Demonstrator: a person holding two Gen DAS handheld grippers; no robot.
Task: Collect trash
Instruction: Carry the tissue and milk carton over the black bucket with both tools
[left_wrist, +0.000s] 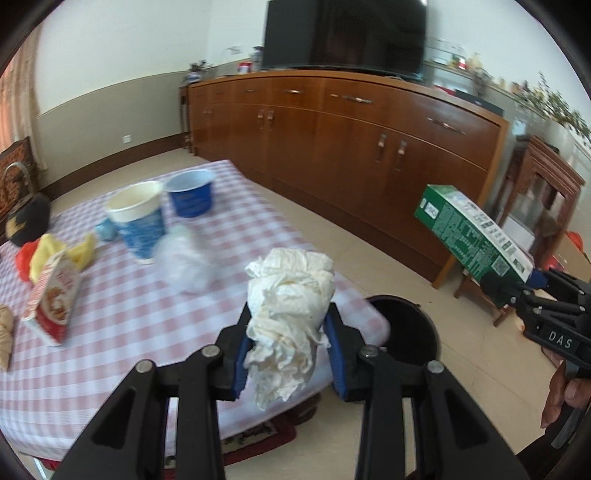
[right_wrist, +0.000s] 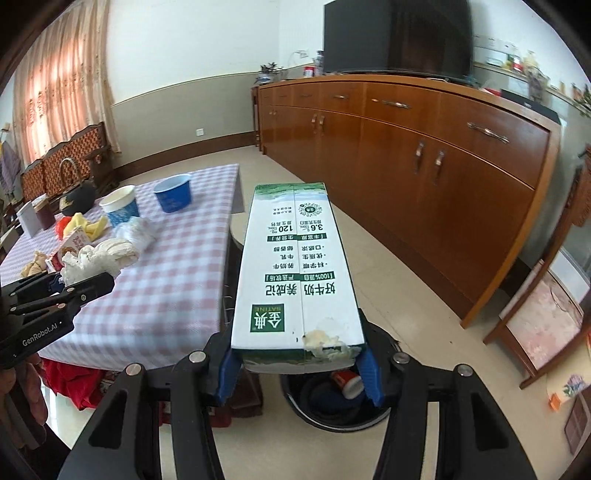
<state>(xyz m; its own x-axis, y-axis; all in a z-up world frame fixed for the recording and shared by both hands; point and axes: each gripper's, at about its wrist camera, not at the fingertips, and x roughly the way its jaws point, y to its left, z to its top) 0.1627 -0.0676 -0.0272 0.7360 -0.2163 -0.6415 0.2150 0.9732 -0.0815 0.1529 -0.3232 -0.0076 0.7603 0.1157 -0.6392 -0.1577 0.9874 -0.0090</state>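
My left gripper (left_wrist: 290, 332) is shut on a crumpled white paper wad (left_wrist: 291, 295), held above the near corner of the checked table (left_wrist: 129, 332). My right gripper (right_wrist: 297, 363) is shut on a long green-and-white milk carton (right_wrist: 295, 273), which sticks out forward over the floor. A black trash bin (right_wrist: 332, 410) stands on the floor right below the carton, with a red-and-white cup (right_wrist: 347, 382) inside. In the left wrist view the bin (left_wrist: 406, 328) sits just beyond the table corner, and the carton (left_wrist: 472, 236) hangs at the right.
On the table lie a white paper cup (left_wrist: 138, 221), a blue bowl (left_wrist: 190, 195), a clear plastic wad (left_wrist: 186, 258), a red snack box (left_wrist: 55, 299) and yellow wrappers (left_wrist: 55, 251). A long wooden sideboard (left_wrist: 351, 140) with a TV (left_wrist: 343, 33) lines the far wall.
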